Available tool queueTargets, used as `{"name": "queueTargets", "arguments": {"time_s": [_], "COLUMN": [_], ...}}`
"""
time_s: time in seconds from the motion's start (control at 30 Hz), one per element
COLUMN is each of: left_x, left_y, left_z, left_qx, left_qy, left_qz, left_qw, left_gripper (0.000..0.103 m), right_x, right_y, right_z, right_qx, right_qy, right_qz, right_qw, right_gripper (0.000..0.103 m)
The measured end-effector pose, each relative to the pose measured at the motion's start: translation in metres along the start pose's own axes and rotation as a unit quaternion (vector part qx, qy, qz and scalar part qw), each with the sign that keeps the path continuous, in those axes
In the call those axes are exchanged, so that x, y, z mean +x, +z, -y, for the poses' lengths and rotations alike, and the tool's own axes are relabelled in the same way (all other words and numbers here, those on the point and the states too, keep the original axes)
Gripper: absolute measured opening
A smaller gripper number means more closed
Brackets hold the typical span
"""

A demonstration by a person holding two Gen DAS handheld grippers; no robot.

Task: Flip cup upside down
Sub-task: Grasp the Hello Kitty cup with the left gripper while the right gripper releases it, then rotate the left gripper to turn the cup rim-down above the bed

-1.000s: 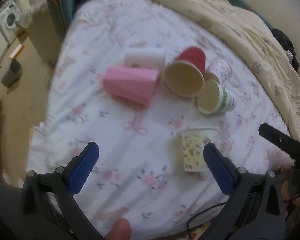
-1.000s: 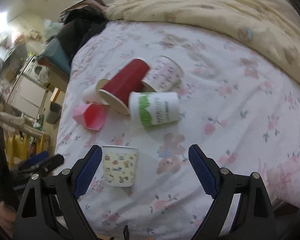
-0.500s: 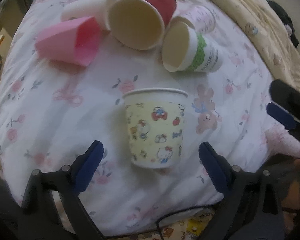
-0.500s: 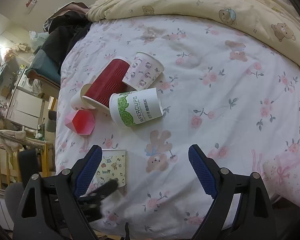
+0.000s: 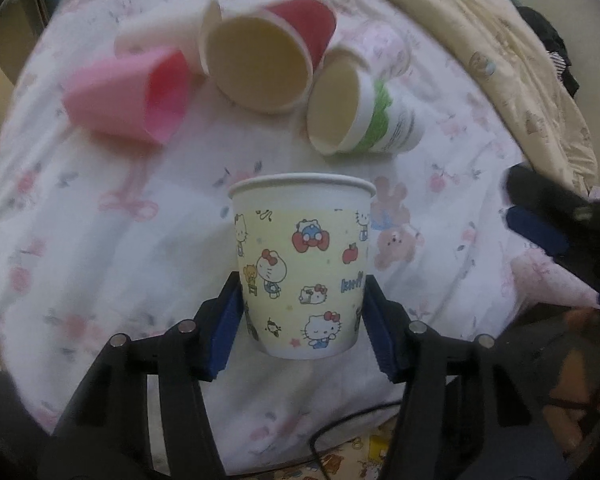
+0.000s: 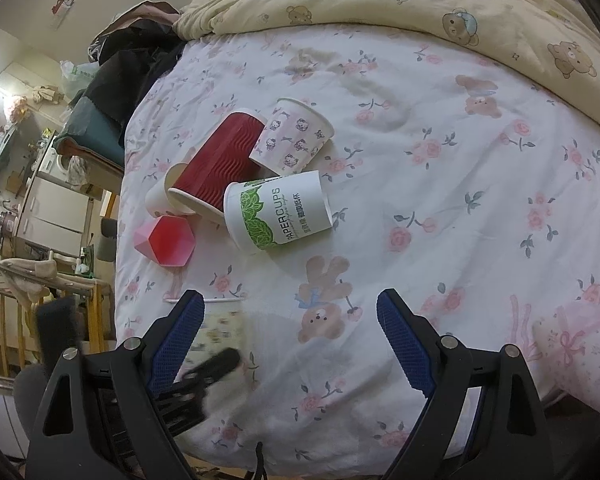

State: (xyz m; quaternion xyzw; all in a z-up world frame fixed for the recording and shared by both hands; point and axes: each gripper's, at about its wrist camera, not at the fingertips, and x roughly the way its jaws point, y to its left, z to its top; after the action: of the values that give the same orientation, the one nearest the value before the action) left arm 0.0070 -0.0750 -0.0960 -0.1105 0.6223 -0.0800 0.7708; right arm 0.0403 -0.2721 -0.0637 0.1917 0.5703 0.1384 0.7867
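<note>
We judge the main risk to be crushing: the pale yellow paper cup printed with cartoon kittens (image 5: 303,268) is thin-walled, and our left gripper (image 5: 302,322) has its blue-padded jaws closed onto the cup's lower half, one pad against each side. Squeeze harder during the turn and the wall could buckle; squeeze too lightly and the tapered, smooth paper could slide out through the pads. The hold sits low, near the base, so the wider rim end may swing and lever the cup loose as we rotate it. The soft white floral bedsheet (image 5: 112,264) is a further hazard, since an inverted cup set down on uneven bedding could tip. Just beyond lie a red ribbed paper cup (image 5: 268,54), a green-and-white paper cup (image 5: 364,114) and a pink faceted cup (image 5: 128,98), all on their sides and near enough to be knocked.

The cup stands upright, mouth up, between the left jaws, near the bed's front edge. Our right gripper (image 6: 290,340) is spread wide with nothing in it, beside the cup.
</note>
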Motion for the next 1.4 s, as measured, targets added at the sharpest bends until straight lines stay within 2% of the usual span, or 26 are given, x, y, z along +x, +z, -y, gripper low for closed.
{"name": "queueTargets", "arguments": {"time_s": [0.3,0.43,0.53,0.6,0.7,0.97,1.23,1.4], "left_x": [-0.050,-0.047,-0.036,-0.035,-0.039,-0.038,-0.034,-0.039], "left_y": [-0.003,-0.007,-0.008,-0.008,-0.008,-0.011,-0.015,-0.017], "left_z": [-0.033,-0.045,-0.050,-0.045,-0.033,-0.020,-0.012,-0.006], "left_qx": [-0.003,-0.013,-0.034,-0.028,-0.001,0.020,0.035,0.051], "left_qy": [0.002,-0.003,-0.030,-0.039,-0.032,-0.055,-0.061,-0.060], "left_qz": [0.025,0.026,0.003,-0.001,0.008,-0.003,-0.015,-0.004], "left_qw": [0.9997,0.9996,0.9990,0.9989,0.9995,0.9983,0.9974,0.9969], "left_gripper": [0.053,0.053,0.053,0.053,0.053,0.053,0.053,0.053], "right_x": [0.009,0.014,0.020,0.023,0.028,0.034,0.038,0.043], "right_y": [-0.005,-0.005,-0.007,-0.008,-0.010,-0.012,-0.016,-0.015], "right_z": [-0.014,-0.017,-0.024,-0.029,-0.036,-0.051,-0.064,-0.057], "right_qx": [-0.013,-0.009,-0.019,-0.029,-0.043,-0.070,-0.085,-0.073], "right_qy": [0.012,0.025,0.021,0.019,0.030,0.063,0.094,0.076], "right_qz": [-0.013,-0.021,-0.029,-0.035,-0.042,-0.053,-0.065,-0.072], "right_qw": [1.000,0.999,0.999,0.999,0.998,0.994,0.990,0.992], "right_gripper": [0.091,0.091,0.091,0.091,0.091,0.091,0.091,0.091]}}
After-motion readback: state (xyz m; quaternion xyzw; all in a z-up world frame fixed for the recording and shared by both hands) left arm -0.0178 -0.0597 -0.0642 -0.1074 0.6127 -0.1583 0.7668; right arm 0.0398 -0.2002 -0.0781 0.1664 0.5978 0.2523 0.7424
